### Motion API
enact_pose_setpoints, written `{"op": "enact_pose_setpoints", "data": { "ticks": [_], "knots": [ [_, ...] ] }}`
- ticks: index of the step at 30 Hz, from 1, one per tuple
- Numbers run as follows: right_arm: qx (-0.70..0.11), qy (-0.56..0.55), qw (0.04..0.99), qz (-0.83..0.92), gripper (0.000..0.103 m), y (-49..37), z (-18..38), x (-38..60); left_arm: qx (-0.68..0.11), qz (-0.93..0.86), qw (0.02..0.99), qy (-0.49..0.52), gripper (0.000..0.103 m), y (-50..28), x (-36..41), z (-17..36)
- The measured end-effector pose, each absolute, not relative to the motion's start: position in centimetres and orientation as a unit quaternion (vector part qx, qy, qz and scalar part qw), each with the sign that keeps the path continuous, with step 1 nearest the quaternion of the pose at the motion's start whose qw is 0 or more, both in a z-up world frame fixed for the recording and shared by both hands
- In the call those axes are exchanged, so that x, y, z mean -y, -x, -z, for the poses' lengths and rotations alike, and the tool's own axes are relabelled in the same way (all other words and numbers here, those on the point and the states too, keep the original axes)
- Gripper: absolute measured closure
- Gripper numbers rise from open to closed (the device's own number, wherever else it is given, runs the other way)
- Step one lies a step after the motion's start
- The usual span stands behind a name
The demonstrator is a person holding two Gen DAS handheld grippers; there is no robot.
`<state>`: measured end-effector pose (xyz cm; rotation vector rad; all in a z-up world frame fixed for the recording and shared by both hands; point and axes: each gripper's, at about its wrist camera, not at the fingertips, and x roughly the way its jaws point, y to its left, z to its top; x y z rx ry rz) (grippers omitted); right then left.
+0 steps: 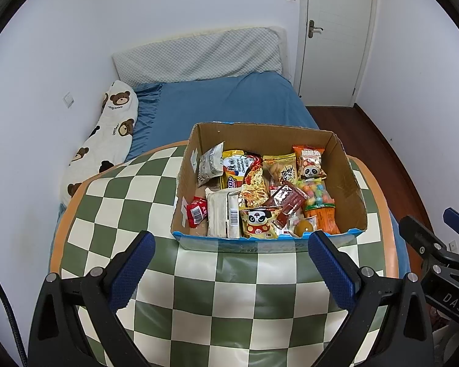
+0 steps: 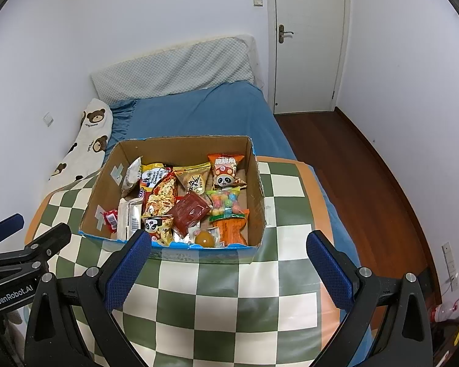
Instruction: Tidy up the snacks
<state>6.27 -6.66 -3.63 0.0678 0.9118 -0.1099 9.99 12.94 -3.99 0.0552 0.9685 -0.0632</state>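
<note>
Cardboard box (image 1: 348,183) of snacks (image 1: 254,195) sits mid-frame on our checkered table (image 1: 229,299). Left gripper (image 1: 231,263) and right gripper (image 2: 228,263) hover low in frame, jaws spread, holding nothing.

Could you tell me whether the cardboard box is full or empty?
Mostly full: the cardboard box holds snack packets across nearly its whole floor.

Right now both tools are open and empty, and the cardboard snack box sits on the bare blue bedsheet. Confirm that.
Not quite. The brown cardboard snack box sits on the green-and-cream checkered board, as the right wrist view shows. The left tool and right tool are open and empty.
</note>
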Motion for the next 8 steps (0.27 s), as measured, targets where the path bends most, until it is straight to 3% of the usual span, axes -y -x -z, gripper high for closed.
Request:
{"op": "enact_pose_setpoints", "data": {
  "ticks": [8],
  "knots": [
    [-0.441, -0.032, 0.895, 0.054, 0.0, -6.29, 3.63, 6.63, -0.463, 0.034, 0.886, -0.026, 0.0, -9.99, -13.11, 3.8]
  ]
}}
